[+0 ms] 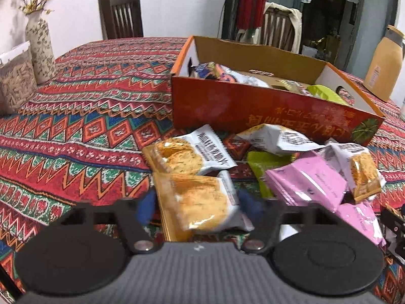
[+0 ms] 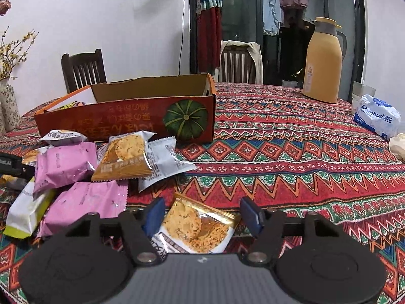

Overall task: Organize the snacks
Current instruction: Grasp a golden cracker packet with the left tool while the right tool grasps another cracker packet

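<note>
An orange cardboard box (image 1: 253,111) with a pumpkin picture (image 2: 186,119) stands on the table and holds several snack packets. More packets lie in front of it: cracker packets (image 1: 184,154), pink packets (image 1: 306,185) and a green one (image 1: 265,164). My left gripper (image 1: 198,206) is open, its blue fingers on either side of a cracker packet (image 1: 202,202); whether they touch it is unclear. My right gripper (image 2: 203,215) is open around another cracker packet (image 2: 200,228) lying on the cloth. The pile shows at left in the right wrist view (image 2: 76,167).
The table has a red patterned cloth (image 1: 88,116). A vase (image 1: 39,45) and a bag of seeds (image 1: 15,81) stand far left. A yellow thermos (image 2: 324,63) and a tissue pack (image 2: 377,117) stand at right. Chairs (image 1: 121,15) stand behind the table.
</note>
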